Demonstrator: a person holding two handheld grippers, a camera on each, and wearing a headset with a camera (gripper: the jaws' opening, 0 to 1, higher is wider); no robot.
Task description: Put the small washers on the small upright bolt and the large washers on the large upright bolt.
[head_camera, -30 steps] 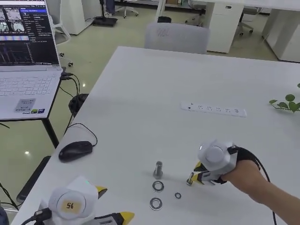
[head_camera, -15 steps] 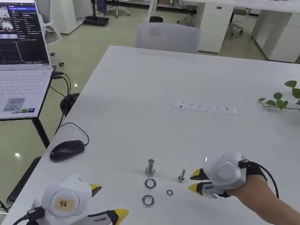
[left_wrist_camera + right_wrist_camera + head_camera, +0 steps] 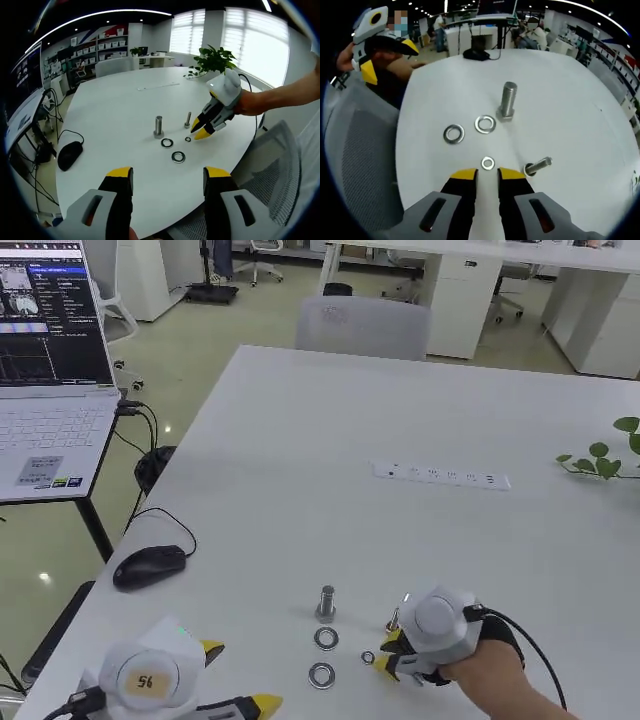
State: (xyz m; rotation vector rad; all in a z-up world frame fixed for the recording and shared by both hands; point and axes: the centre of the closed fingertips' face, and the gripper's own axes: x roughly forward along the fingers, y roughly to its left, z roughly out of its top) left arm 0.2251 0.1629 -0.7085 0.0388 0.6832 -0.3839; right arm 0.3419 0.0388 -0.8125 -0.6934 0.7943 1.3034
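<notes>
Head view: my right gripper point(image 3: 386, 652), jaws narrowly parted and empty, hovers just beside the small flat silver steel washer point(image 3: 368, 657). The washer lies on the white table point(image 3: 300, 490) near the small upright steel bolt point(image 3: 394, 620). My left gripper point(image 3: 238, 676) waits at the near edge, spread wide and empty. Left gripper view: the large upright steel bolt point(image 3: 158, 126) and the small bolt stand head-down, long axes vertical, shanks pointing up; two large silver washers point(image 3: 167, 143) lie flat before them. Right gripper view: the small washer sits just ahead of my jaw tips, its hole axis vertical. I judge the pick is best done by straddling the rim, closing gently, lifting level, then centring the hole over the small shank.
</notes>
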